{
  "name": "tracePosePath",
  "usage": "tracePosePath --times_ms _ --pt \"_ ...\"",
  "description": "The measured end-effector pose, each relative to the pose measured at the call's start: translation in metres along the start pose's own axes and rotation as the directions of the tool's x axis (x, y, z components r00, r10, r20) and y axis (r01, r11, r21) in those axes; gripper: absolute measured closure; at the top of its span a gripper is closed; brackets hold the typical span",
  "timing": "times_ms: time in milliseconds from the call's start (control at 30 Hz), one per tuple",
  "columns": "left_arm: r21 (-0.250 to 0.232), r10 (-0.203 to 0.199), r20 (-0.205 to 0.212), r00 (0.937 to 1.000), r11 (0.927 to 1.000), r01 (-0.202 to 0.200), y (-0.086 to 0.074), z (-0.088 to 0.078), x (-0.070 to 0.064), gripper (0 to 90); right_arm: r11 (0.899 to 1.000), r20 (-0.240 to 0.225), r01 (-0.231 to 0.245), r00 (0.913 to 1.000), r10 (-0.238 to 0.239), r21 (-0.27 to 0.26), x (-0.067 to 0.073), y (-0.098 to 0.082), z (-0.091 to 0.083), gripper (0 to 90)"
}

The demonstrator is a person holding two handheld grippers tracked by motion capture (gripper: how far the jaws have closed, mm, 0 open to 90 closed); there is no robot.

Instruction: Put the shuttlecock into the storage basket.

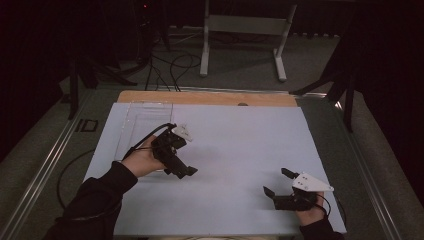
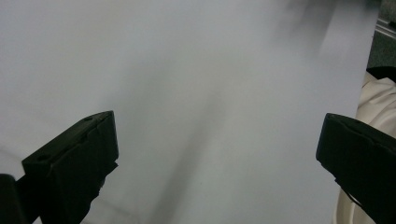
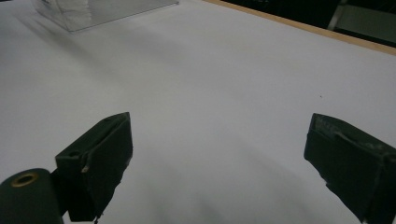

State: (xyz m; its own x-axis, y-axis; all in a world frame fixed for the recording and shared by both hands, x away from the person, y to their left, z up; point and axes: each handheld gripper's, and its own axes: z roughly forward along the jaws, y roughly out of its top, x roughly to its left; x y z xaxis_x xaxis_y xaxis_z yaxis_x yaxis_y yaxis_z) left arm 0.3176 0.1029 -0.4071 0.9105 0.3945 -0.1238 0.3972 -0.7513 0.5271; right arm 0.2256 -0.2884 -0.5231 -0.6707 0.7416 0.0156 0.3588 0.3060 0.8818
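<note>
left gripper jaws spread wide above the white sheet.

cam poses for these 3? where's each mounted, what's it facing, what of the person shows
High view: fixed above the person's side, looking forward and down on the white table sheet; forearms, hands, left gripper and right gripper show.
Left gripper view: rides the left gripper, facing bare sheet; both black fingers apart.
Right gripper view: rides the right gripper, facing across the sheet to the clear box and wooden table edge; fingers apart.
Shared: high and right gripper views both show the clear box.
</note>
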Motion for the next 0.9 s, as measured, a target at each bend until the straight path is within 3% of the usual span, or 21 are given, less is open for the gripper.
tracePosePath --times_ms 300,333,467,900 --pt "-0.031 0.055 0.038 0.9978 0.9981 -0.054 -0.005 0.016 -0.018 0.0 1.0 0.0 0.002 1.0 -0.002 -0.001 0.0 0.0 0.0 8.0" --pt "-0.047 0.082 0.039 0.9959 0.9956 -0.08 -0.008 0.02 -0.022 0.0 1.0 -0.002 0.001 1.0 -0.001 0.0 0.0 0.0 0.0 8.0" --pt "-0.058 0.108 0.056 0.9925 0.9927 -0.105 -0.014 0.028 -0.026 0.0 1.0 -0.003 0.006 1.0 -0.006 0.001 0.0 0.0 0.0 8.1" --pt "-0.084 0.104 0.099 0.9896 0.9919 -0.096 -0.045 0.046 -0.032 0.0 1.0 -0.004 0.003 1.0 -0.003 0.005 0.0 0.0 0.0 8.0"
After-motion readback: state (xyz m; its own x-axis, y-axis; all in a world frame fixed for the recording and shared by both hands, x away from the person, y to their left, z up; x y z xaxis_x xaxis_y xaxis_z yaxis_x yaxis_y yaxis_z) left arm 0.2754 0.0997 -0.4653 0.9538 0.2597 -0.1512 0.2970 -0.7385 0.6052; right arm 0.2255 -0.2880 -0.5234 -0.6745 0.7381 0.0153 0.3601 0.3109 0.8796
